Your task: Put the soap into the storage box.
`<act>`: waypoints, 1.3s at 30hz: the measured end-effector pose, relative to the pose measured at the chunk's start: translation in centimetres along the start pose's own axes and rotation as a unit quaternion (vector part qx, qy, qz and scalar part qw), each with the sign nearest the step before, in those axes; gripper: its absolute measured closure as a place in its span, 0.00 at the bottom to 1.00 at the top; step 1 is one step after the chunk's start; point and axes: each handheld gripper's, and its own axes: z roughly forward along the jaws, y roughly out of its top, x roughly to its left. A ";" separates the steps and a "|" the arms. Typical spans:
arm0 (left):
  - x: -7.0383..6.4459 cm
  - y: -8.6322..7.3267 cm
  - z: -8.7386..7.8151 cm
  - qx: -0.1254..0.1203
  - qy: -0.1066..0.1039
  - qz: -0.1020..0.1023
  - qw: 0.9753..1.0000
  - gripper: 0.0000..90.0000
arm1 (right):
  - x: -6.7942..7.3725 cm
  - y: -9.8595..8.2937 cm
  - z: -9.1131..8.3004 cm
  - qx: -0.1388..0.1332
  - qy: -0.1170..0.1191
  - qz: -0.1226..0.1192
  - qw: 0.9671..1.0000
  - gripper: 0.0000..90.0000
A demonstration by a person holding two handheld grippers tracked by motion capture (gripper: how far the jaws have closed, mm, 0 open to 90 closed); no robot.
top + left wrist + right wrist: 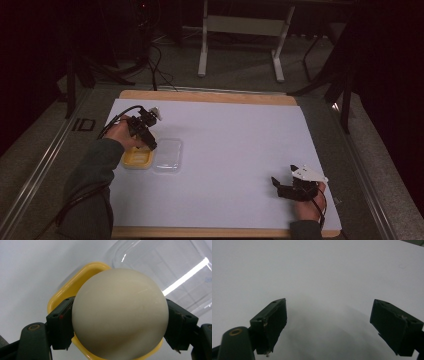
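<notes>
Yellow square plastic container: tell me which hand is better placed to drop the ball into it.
Left. Its tool is shut on the cream round ball right above the yellow square plastic container. The right tool is open, holding nothing, far across the white sheet.

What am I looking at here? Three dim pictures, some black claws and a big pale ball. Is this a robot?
No robot: a person holds a hand tool, a gripper, in each hand. One picture looks down from above the table; the other two come from cameras riding on each gripper. The left gripper is closed on a cream ball, just above a yellow tray. A clear plastic lid lies beside the tray. The right gripper is open and holds nothing, resting near the table's right edge over the white sheet.
</notes>
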 end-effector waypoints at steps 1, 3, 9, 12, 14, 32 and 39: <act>0.0 0.0 0.1 0.004 0.003 0.000 1.000 0.25 | 0.0 0.0 0.0 0.000 0.000 0.000 1.000 0.16; 0.1 0.0 0.3 0.004 0.009 -0.006 1.000 0.25 | 0.0 0.0 0.0 0.000 0.000 0.000 1.000 0.16; 0.6 -0.1 0.5 0.000 0.010 -0.027 1.000 0.25 | 0.0 0.0 0.0 0.000 0.000 0.000 1.000 0.16; 0.8 -0.2 0.8 0.003 0.011 -0.034 0.999 0.25 | 0.0 0.0 0.0 0.000 0.000 -0.001 1.000 0.16; 1.0 -0.4 0.9 0.005 0.010 -0.039 0.999 0.25 | 0.0 0.0 0.0 0.000 0.000 -0.001 1.000 0.16; 1.4 -1.6 1.6 0.008 0.011 -0.016 1.000 0.25 | 0.0 0.0 0.0 0.000 -0.002 -0.002 1.000 0.16; 1.2 -1.9 1.9 0.006 0.010 0.002 1.000 0.25 | 0.1 0.0 0.0 0.000 -0.002 -0.003 1.000 0.16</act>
